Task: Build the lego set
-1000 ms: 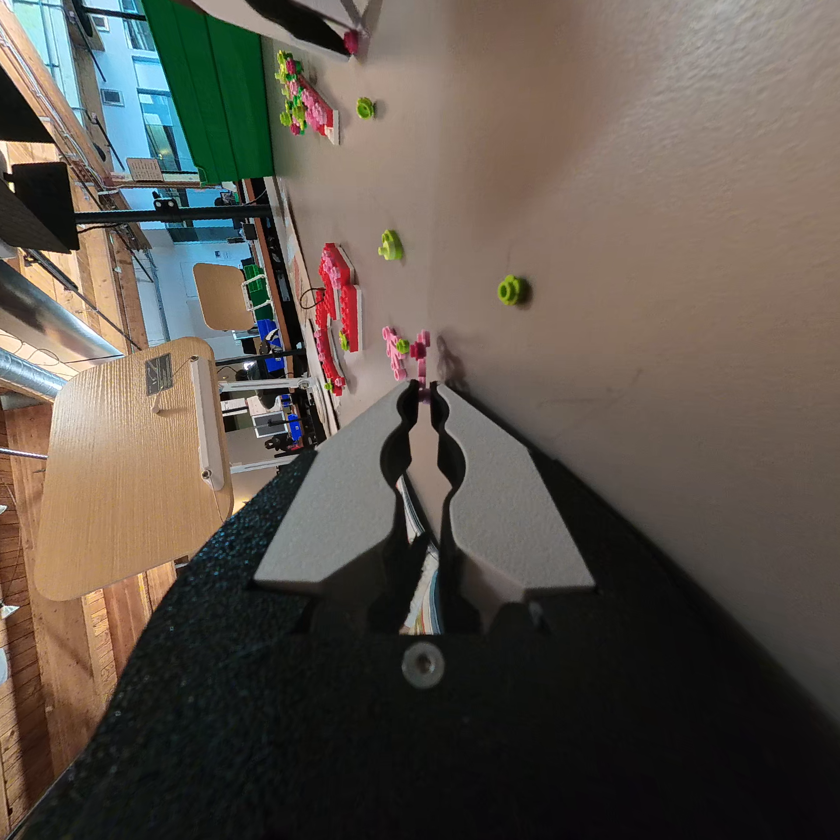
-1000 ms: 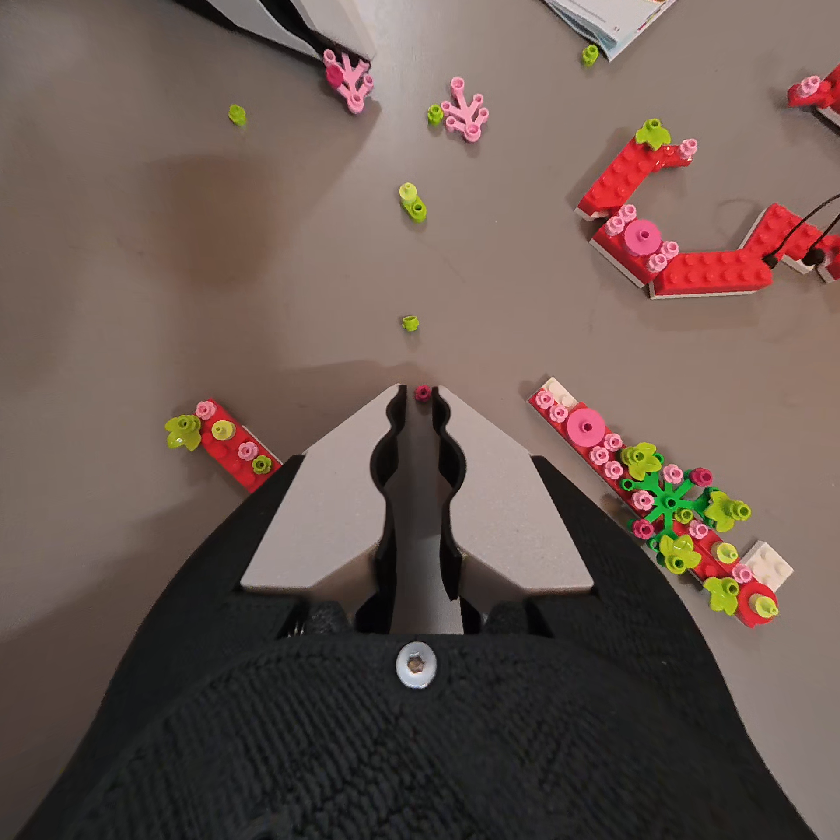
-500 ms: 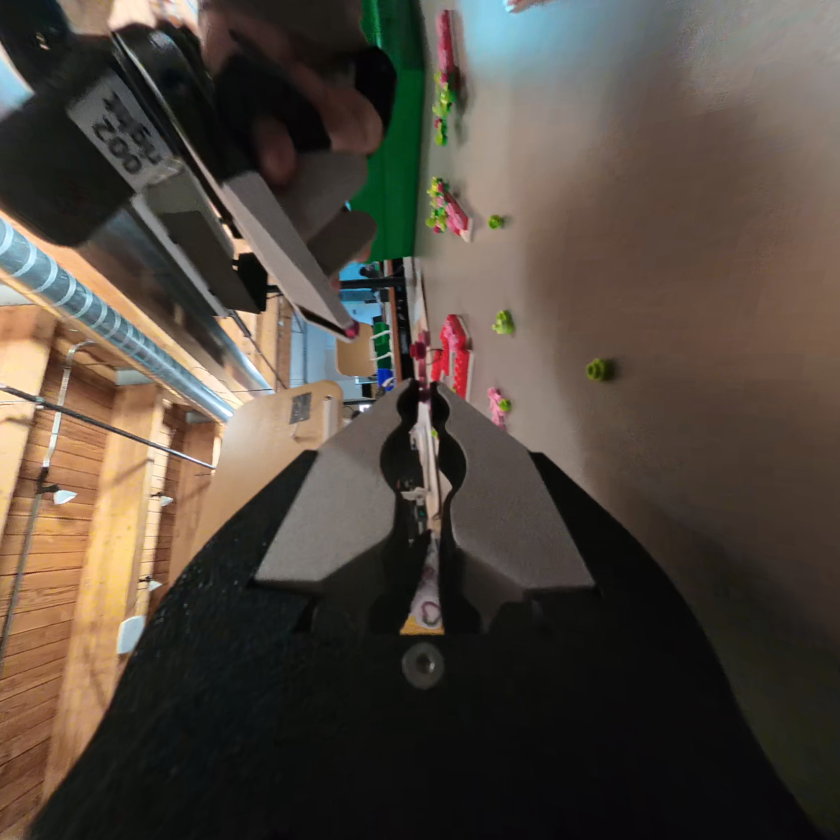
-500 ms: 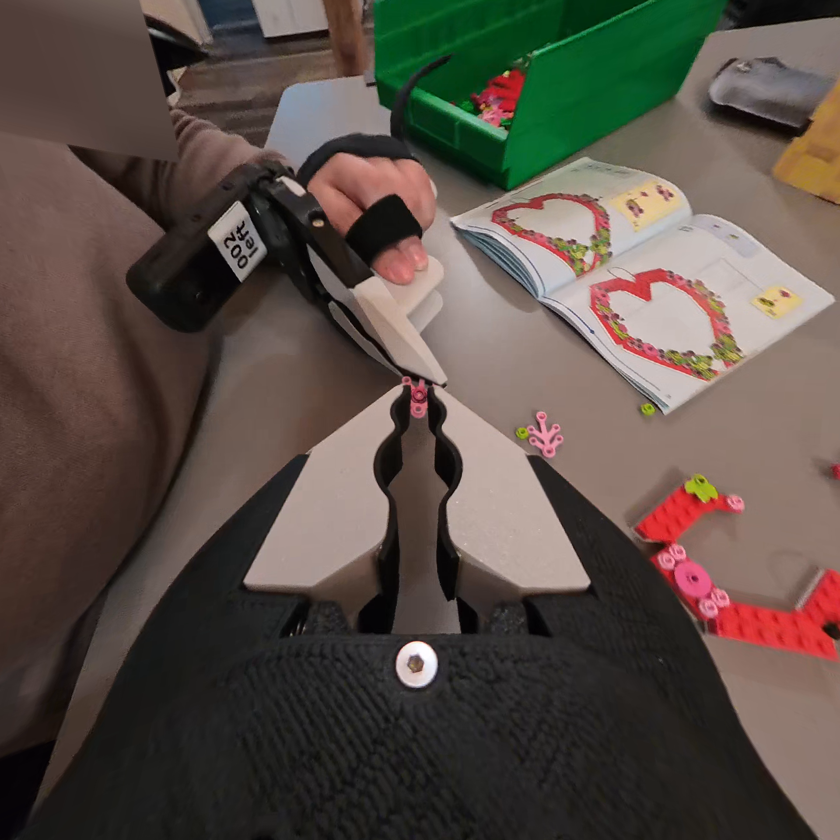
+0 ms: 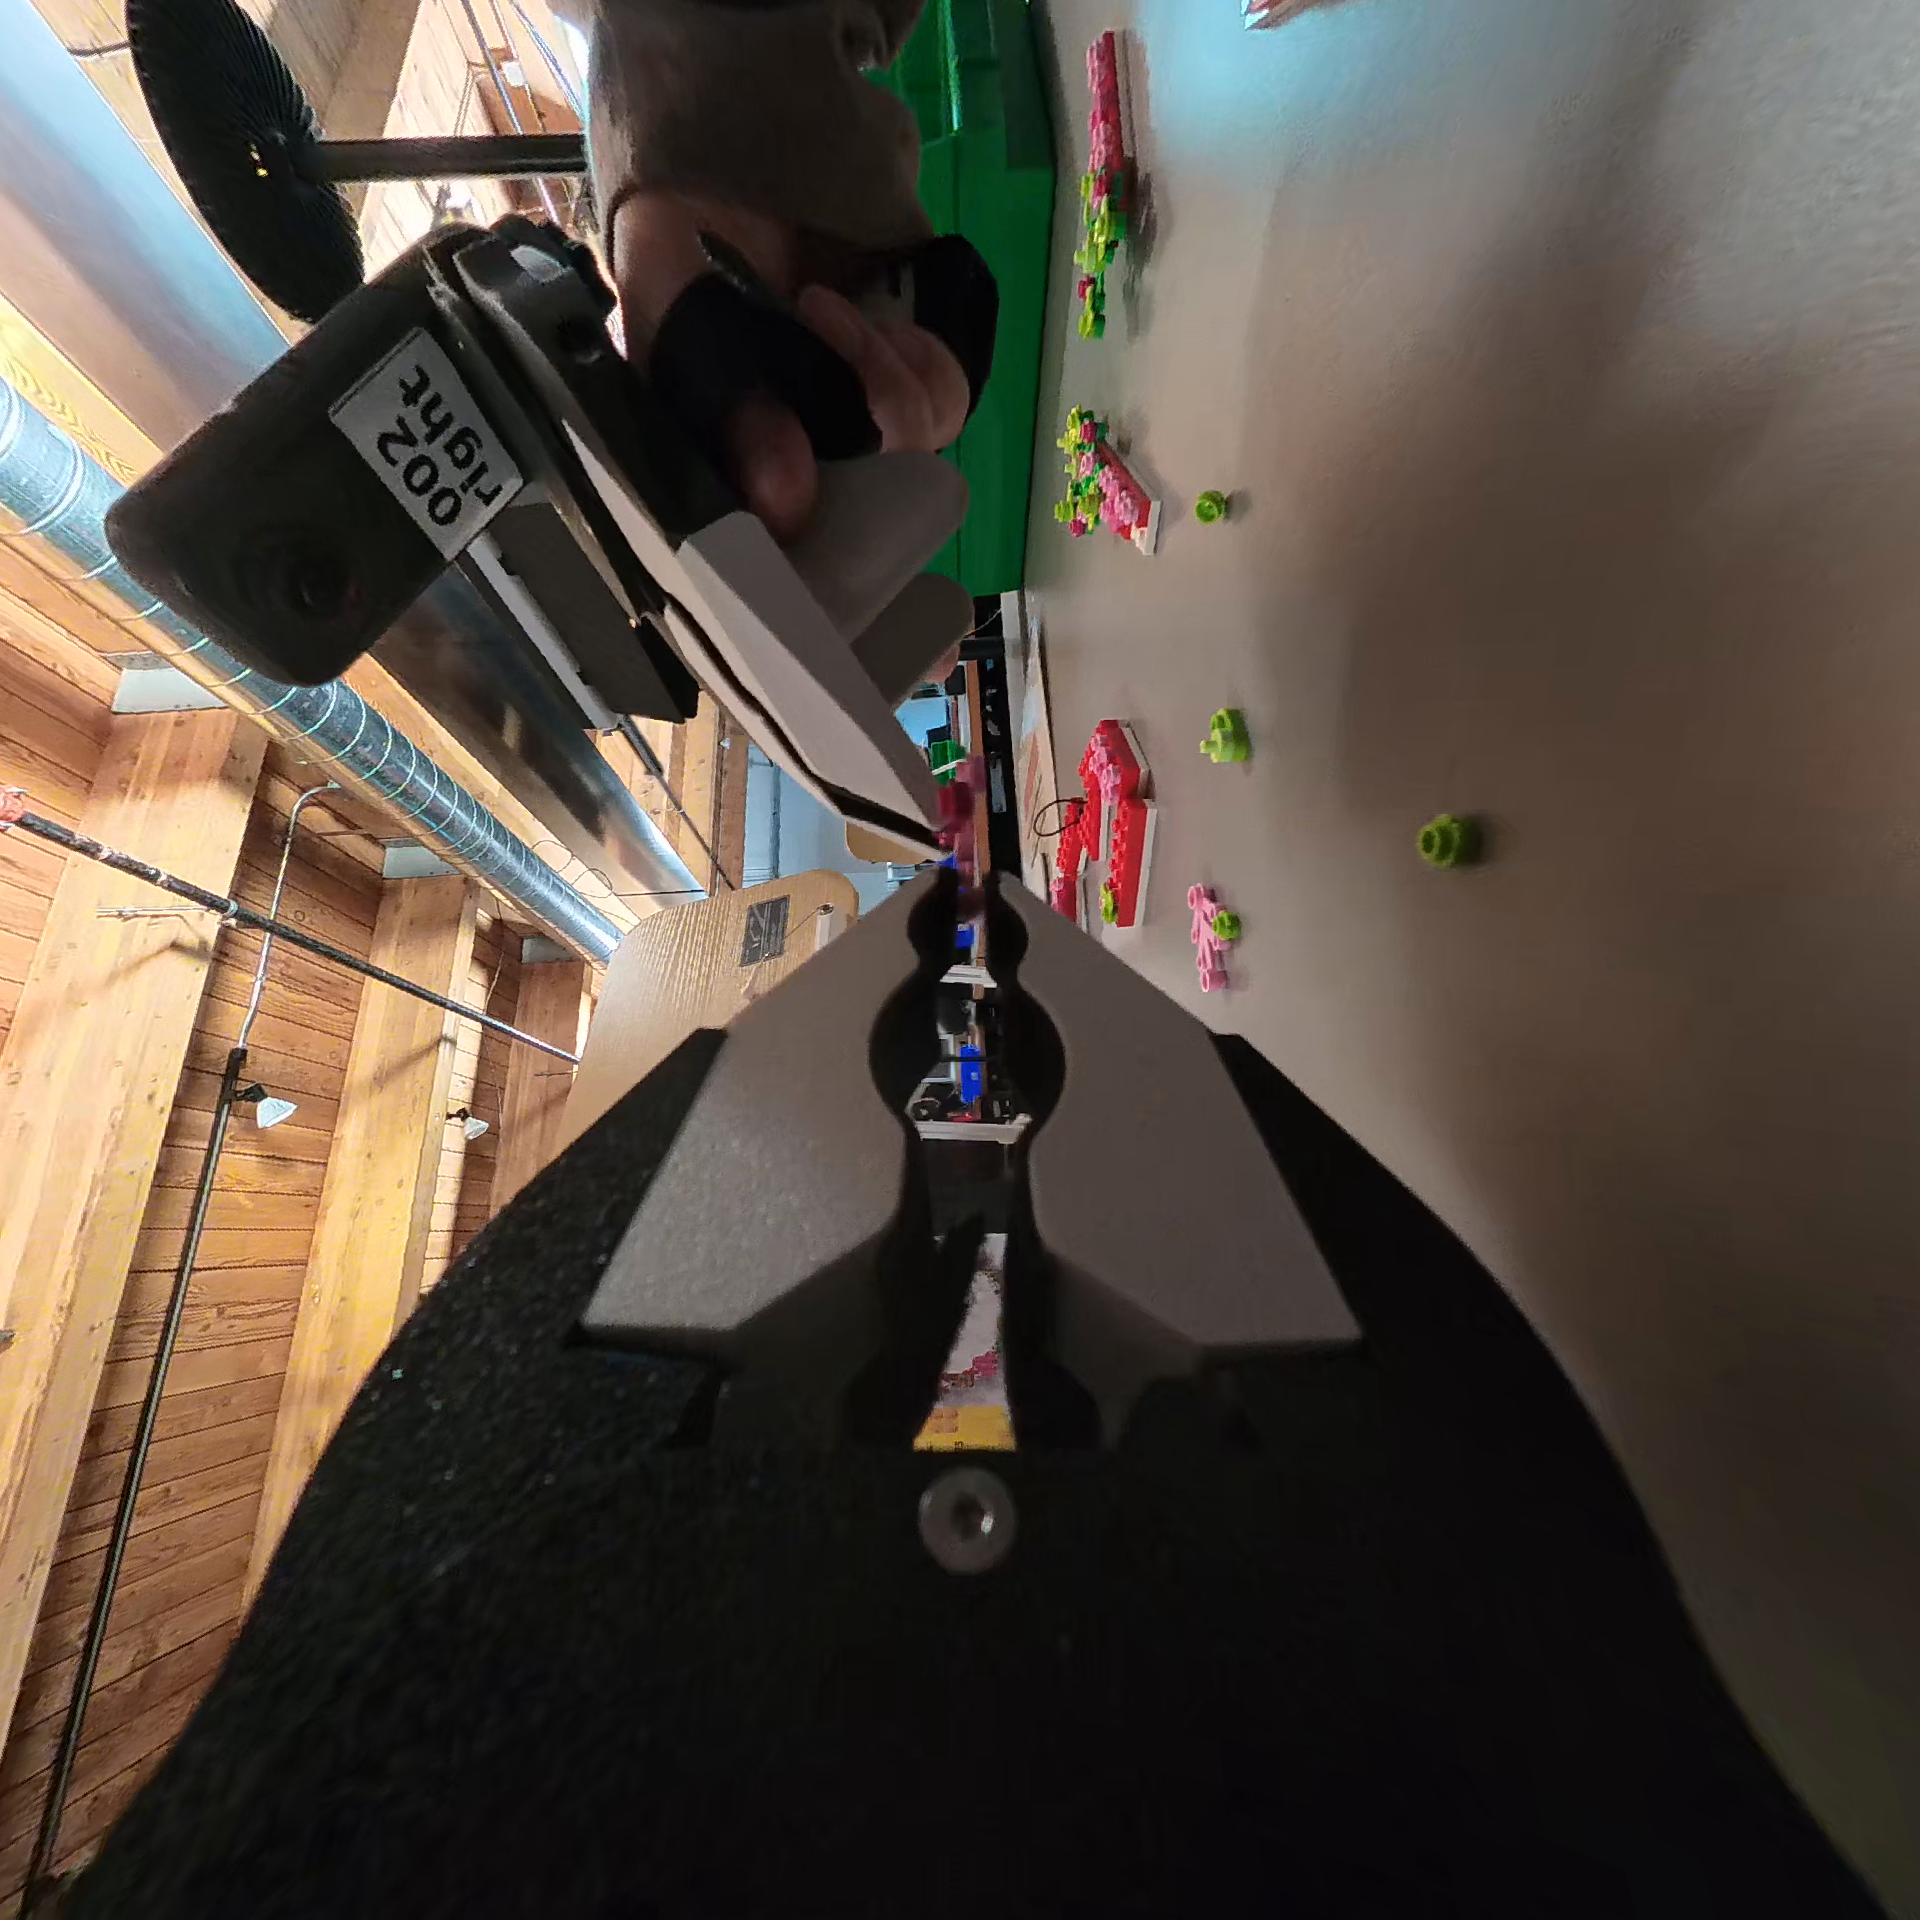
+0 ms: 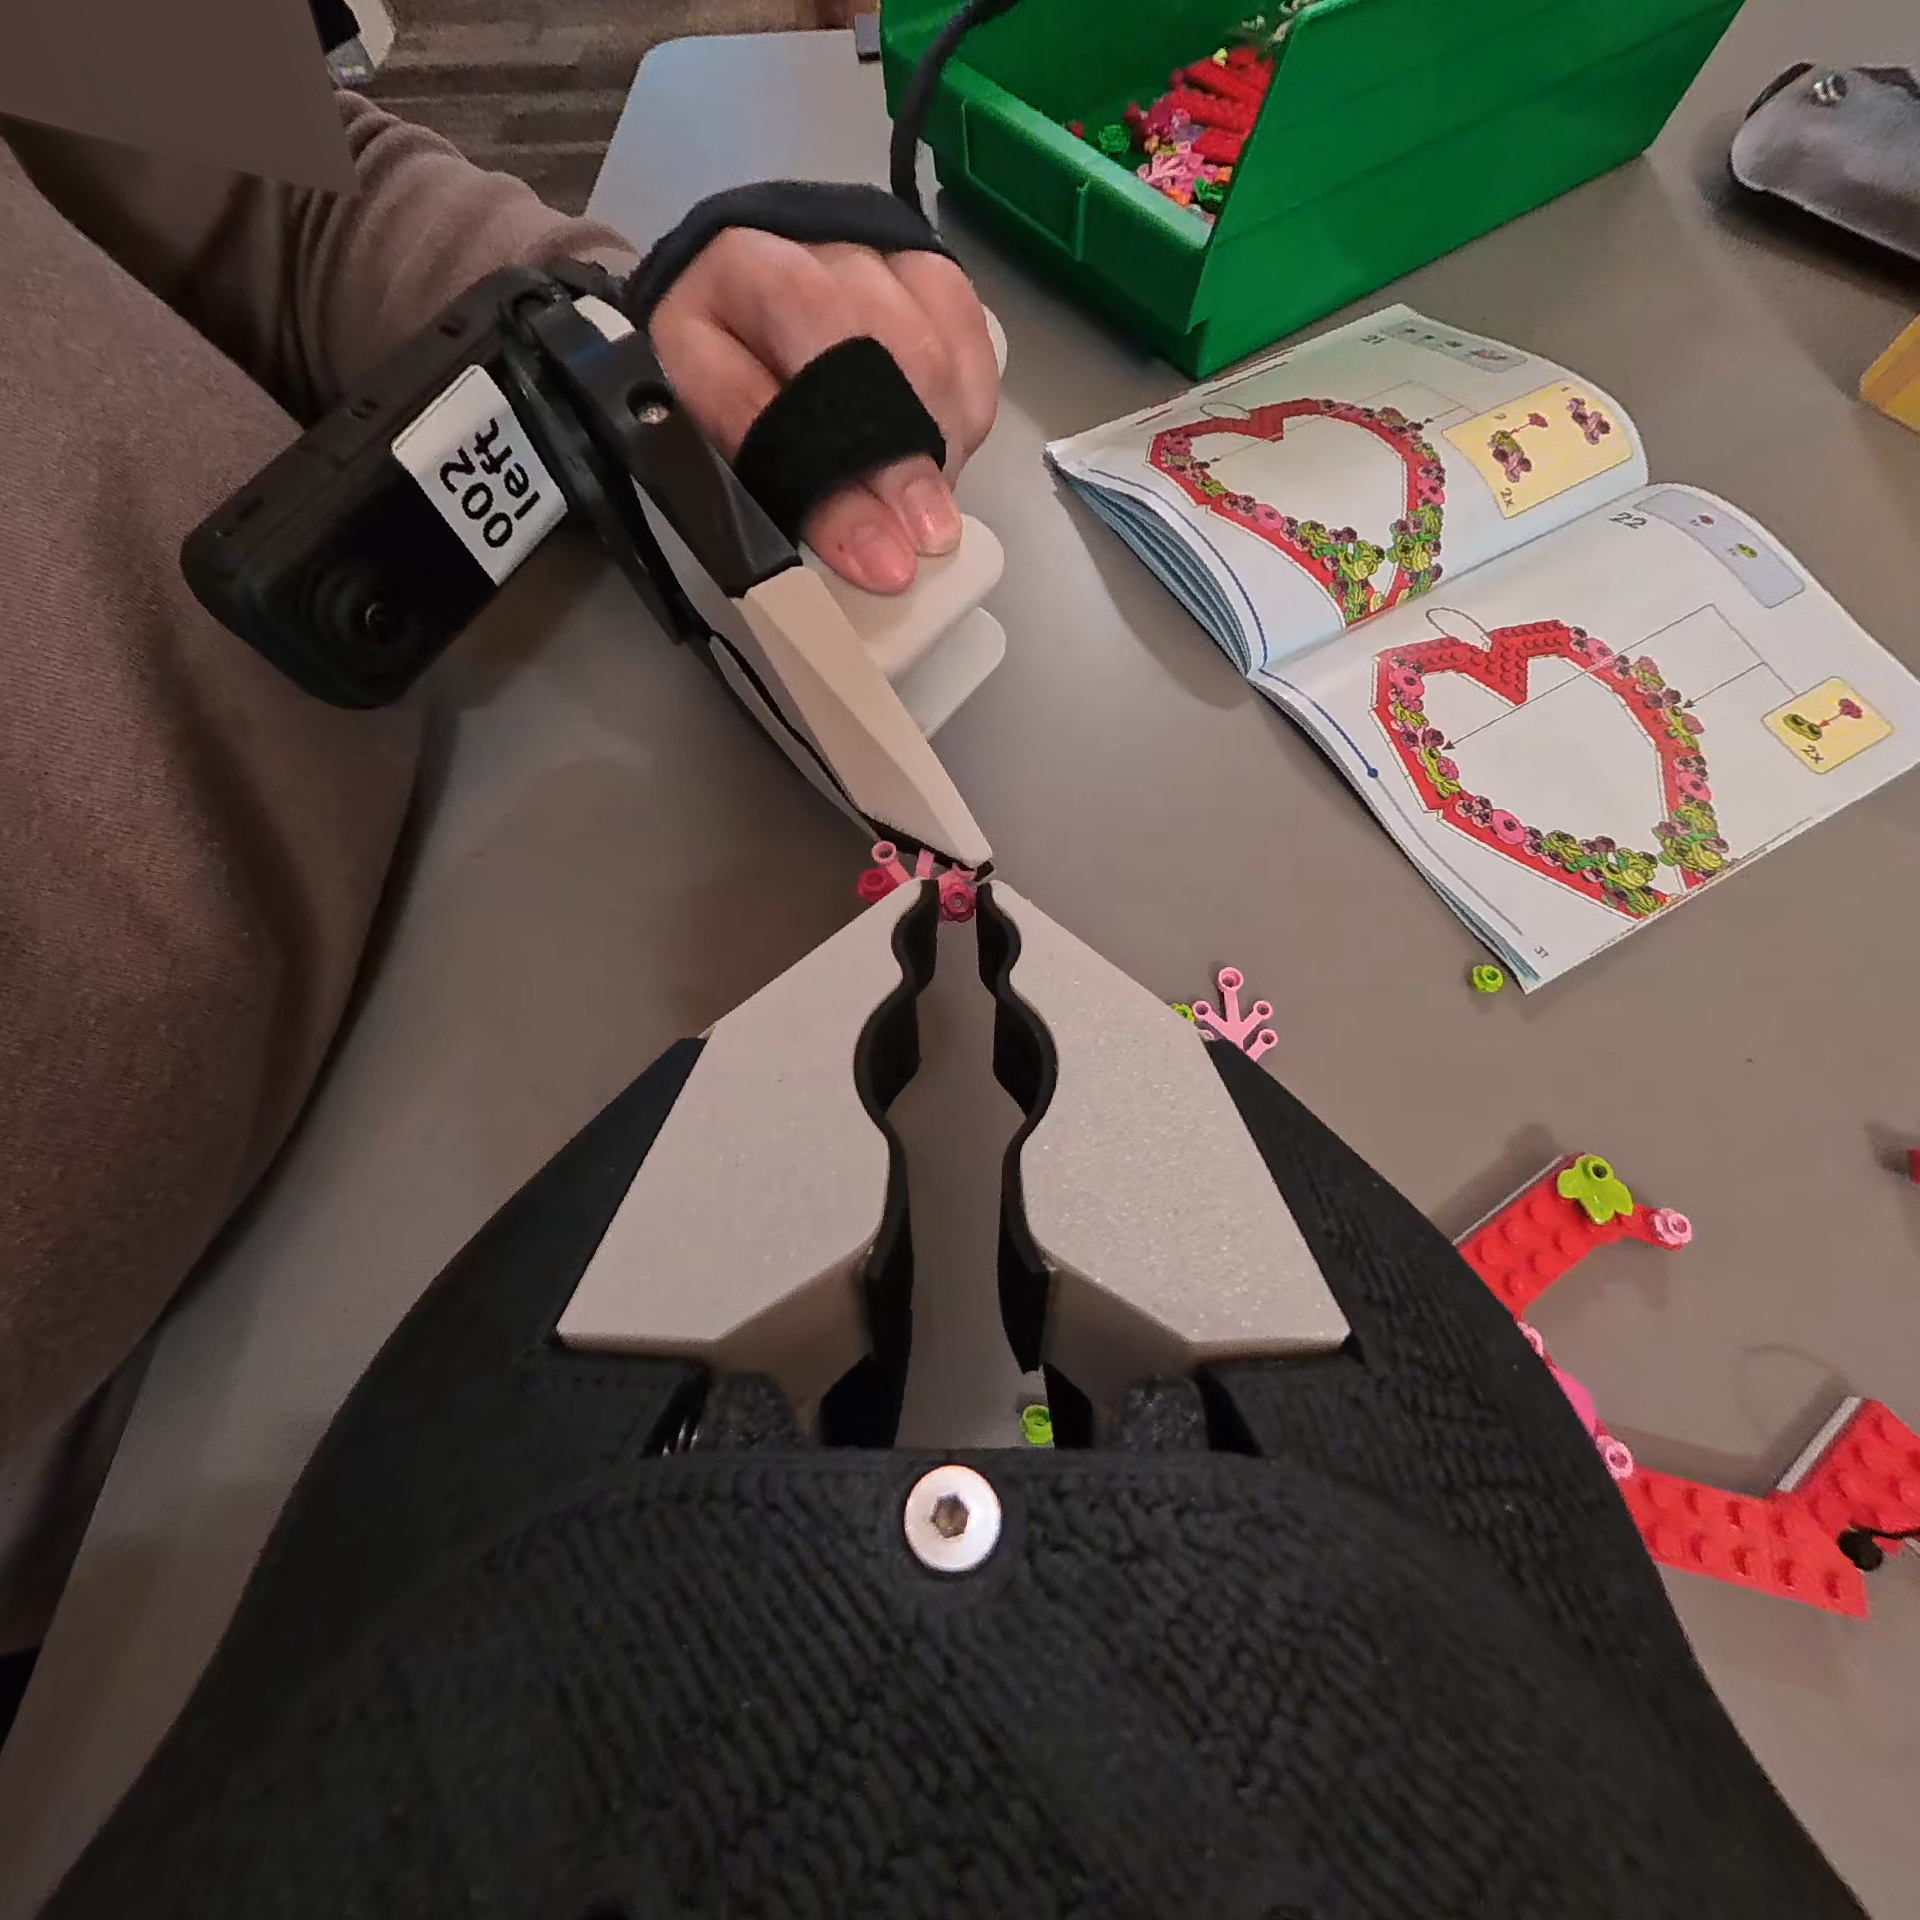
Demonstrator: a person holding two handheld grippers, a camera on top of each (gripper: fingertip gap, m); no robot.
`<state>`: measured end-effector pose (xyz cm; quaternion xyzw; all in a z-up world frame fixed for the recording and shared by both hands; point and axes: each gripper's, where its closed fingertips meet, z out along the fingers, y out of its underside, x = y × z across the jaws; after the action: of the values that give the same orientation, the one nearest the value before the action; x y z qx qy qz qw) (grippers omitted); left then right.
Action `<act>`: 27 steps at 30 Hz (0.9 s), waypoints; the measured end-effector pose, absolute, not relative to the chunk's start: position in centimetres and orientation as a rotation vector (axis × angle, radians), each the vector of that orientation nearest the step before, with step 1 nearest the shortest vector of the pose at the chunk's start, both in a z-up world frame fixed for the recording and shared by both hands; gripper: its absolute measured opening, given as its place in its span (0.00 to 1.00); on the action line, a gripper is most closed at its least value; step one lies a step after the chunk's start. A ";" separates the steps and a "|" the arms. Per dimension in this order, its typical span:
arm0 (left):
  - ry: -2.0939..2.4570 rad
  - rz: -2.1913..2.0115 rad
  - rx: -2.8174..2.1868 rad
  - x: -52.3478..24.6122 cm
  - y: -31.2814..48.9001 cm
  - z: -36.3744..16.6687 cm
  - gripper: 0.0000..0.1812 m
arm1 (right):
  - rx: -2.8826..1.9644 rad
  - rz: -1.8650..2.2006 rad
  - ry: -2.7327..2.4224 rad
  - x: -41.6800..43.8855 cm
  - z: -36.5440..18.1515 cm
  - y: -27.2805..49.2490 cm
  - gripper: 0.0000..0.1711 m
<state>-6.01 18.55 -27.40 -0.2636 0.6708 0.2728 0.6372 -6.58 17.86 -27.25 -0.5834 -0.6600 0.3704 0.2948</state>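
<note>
1. Right claw (image 6: 958,896): raised above the grey table (image 6: 1143,831), its tips pinched on a small dark-pink flower stud (image 6: 956,900).
2. Left claw (image 6: 940,854): entering from the upper left in the right wrist view, tips closed on a light-pink branched stem piece (image 6: 902,864); the stem meets the flower stud tip to tip, both held off the table.
3. Left wrist view: the left claw (image 5: 966,902) grips the pink piece at its tips, with the right claw (image 5: 935,821) touching just above it.
4. A person's hand (image 6: 831,343), wearing a black strap, holds the left claw's handle.
5. Open instruction booklet (image 6: 1507,644): flat on the table toward its far right edge, showing red heart figures.
6. Green bin (image 6: 1247,156): at the far edge, holding loose pieces.
7. Red plate sections (image 6: 1714,1455): lying near the right edge, carrying pink studs and a lime leaf.
8. A second pink stem piece (image 6: 1236,1013): on the table just beside the right claw's right finger.
9. Lime studs (image 5: 1446,840): scattered singly on the table.
</note>
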 end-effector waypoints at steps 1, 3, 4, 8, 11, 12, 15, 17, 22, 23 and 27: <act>1.531 0.626 -0.601 -6.0 18.6 -27.4 0.01 | -1.552 0.984 -1.758 -6.6 -27.3 17.9 0.03; 1.533 0.626 -0.600 -6.0 18.6 -27.4 0.01 | -1.552 0.978 -1.764 -6.6 -27.3 17.9 0.03; 1.534 0.627 -0.599 -6.0 18.6 -27.4 0.01 | -1.553 0.974 -1.768 -6.6 -27.4 17.9 0.03; 1.539 0.632 -0.595 -6.0 18.6 -27.5 0.01 | -1.553 0.949 -1.785 -6.6 -27.5 17.9 0.03; 1.543 0.631 -0.596 -5.9 18.6 -27.6 0.01 | -1.553 0.932 -1.796 -6.5 -27.5 17.9 0.03; 1.543 0.632 -0.596 -5.9 18.6 -27.6 0.01 | -1.553 0.928 -1.798 -6.5 -27.5 17.9 0.03; 1.543 0.631 -0.596 -5.9 18.6 -27.5 0.01 | -1.554 0.921 -1.803 -6.5 -27.6 17.9 0.04; 1.545 0.632 -0.596 -5.9 18.6 -27.6 0.01 | -1.554 0.921 -1.805 -6.5 -27.6 17.8 0.04; 1.552 0.631 -0.603 -5.9 18.7 -27.7 0.01 | -1.552 0.915 -1.807 -6.5 -27.7 17.8 0.05; 1.553 0.630 -0.604 -5.9 18.7 -27.8 0.01 | -1.552 0.915 -1.809 -6.5 -27.7 17.8 0.05; 1.554 0.631 -0.603 -5.9 18.7 -27.8 0.01 | -1.547 0.910 -1.809 -6.4 -27.6 17.8 0.05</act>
<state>-5.87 18.69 -27.76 -0.2631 0.6783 0.2756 0.6283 -6.44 17.81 -27.63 -0.5807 -0.6789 0.3414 0.2922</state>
